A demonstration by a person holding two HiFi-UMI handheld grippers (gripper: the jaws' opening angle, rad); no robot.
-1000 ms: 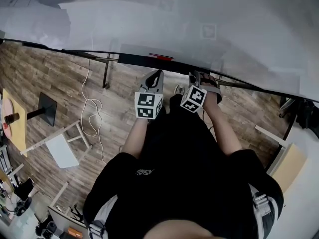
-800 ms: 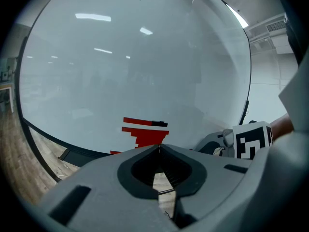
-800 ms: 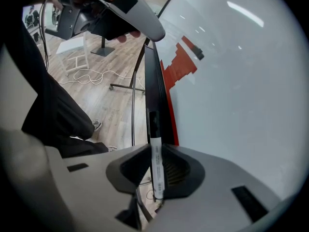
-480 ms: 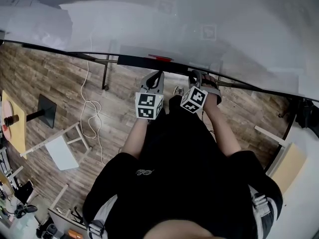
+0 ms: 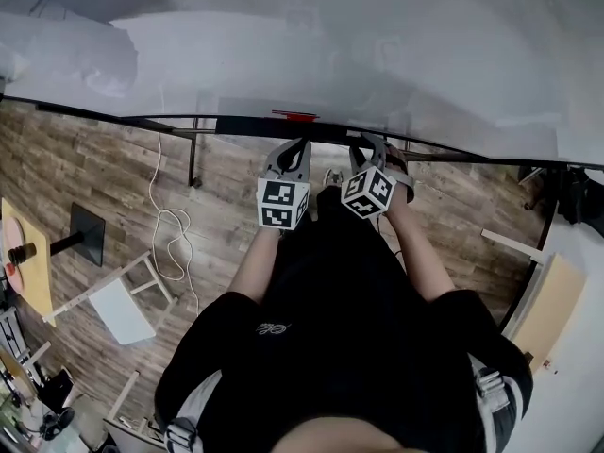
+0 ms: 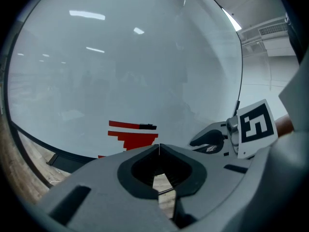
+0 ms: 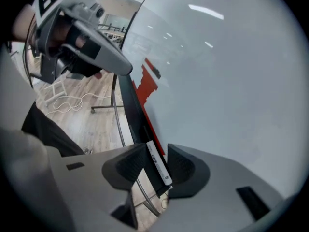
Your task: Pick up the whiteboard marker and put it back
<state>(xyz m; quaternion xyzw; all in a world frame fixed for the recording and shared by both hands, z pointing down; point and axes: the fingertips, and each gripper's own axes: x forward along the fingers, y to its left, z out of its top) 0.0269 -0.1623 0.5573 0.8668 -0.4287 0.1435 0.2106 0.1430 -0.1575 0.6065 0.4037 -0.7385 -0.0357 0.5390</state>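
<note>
The right hand-held gripper (image 7: pixel 156 147) has just been opening and is standing wide around the whiteboard marker (image 7: pixel 158 163), which is lying on the whiteboard's tray (image 7: pixel 133 110). The left hand-held gripper (image 6: pixel 159 146) is hovering near that tray, closed and empty.

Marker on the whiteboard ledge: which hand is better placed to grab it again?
Right. The right gripper has just been opening its jaws, which now straddle the marker on the ledge. The left gripper is shut and off to one side.
</note>
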